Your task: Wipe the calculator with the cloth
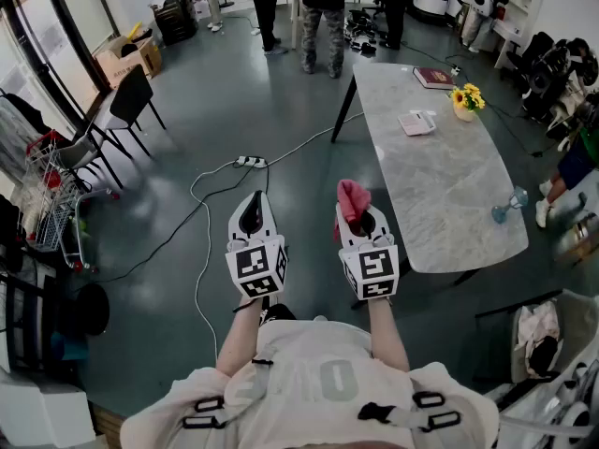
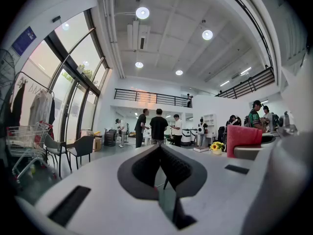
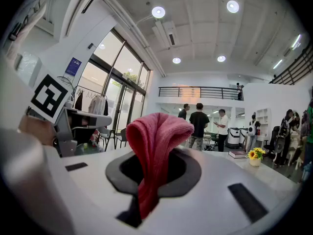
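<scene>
Head view: the left gripper (image 1: 253,204) is being held shut and empty over open grey floor (image 1: 225,73). The right gripper (image 1: 358,215) is being held clamped on a pink cloth (image 1: 351,197), just off the marble table (image 1: 440,185)'s left edge. The calculator (image 1: 417,122) is lying far up the table near the flowers (image 1: 466,99), well apart from both. A power strip (image 1: 250,161) and cable (image 1: 201,251) are lying ahead.

Left gripper view: the jaws are being pressed together, with nothing between.

Right gripper view: the cloth is being pinched, its fold standing up.
</scene>
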